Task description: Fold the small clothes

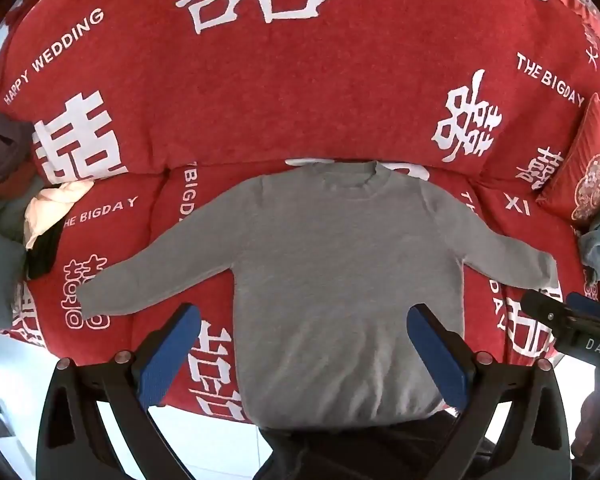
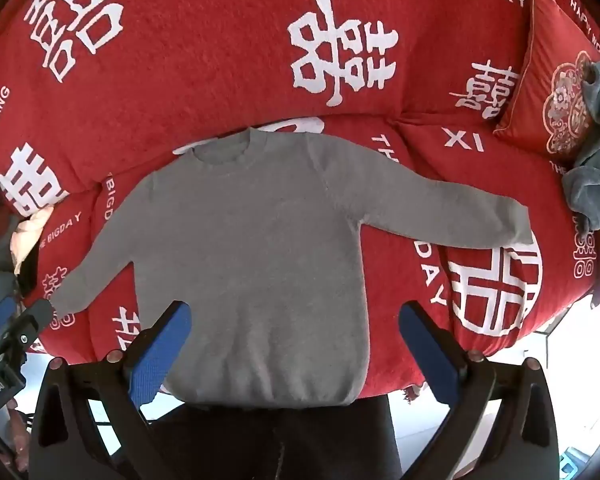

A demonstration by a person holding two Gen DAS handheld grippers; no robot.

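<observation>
A small grey knit sweater (image 1: 340, 264) lies flat, face up, on a red sofa seat, sleeves spread out to both sides and neck toward the backrest. It also shows in the right wrist view (image 2: 252, 240). My left gripper (image 1: 304, 320) is open and empty, hovering above the sweater's lower left part. My right gripper (image 2: 294, 318) is open and empty, above the sweater's lower right part. The right gripper shows at the right edge of the left wrist view (image 1: 572, 320); the left gripper shows at the left edge of the right wrist view (image 2: 16, 320).
The red sofa cover (image 1: 260, 100) has white characters and lettering. A heap of clothes (image 1: 8, 200) lies at the left end. A red cushion (image 2: 556, 80) and a blue-grey garment (image 2: 596, 168) sit at the right end. The seat's front edge is just below the sweater's hem.
</observation>
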